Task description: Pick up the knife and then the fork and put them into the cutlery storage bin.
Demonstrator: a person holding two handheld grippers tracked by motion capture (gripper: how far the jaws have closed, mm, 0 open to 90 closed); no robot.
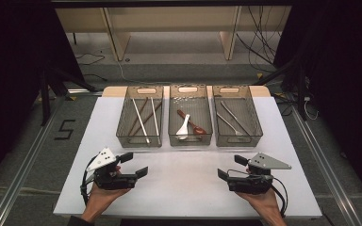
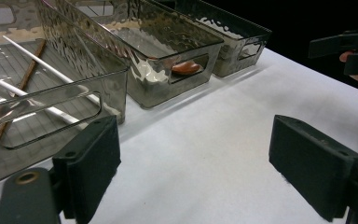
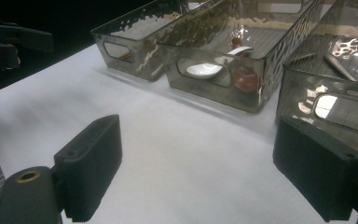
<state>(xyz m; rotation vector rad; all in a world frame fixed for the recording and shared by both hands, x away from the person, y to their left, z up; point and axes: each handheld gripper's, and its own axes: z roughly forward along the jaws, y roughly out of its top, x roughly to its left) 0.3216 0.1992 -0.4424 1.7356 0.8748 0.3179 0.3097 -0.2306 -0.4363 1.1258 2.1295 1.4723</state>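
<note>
Both tools rest low over the near half of the white bench (image 1: 184, 188), each held in a hand. The left tool (image 1: 133, 165) has its jaws spread wide with nothing between them, and the right tool (image 1: 231, 167) is spread and empty too. They sit well apart, each angled toward the middle.

Along the far edge stand three smoky clear bins side by side. The left bin (image 1: 140, 140) holds brown and white chopsticks (image 1: 144, 117) lying lengthwise. The middle bin (image 1: 190, 140) holds a white spoon (image 1: 184, 127) crossed by a brown spoon (image 1: 192, 122). The right bin (image 1: 238, 140) holds metal utensils (image 1: 231, 118), too dim to name more closely.

Everything seems already sorted, so the work looks to be at its start or its end.

The risks lie in reaching in. The bins are light, glossy and nearly touching, so a jaw catching a near wall would likely shove one into its neighbour. The chopsticks are thin and round and could roll from a pinch. The crossed spoons may lift together or tip one another if grabbed carelessly.
</note>
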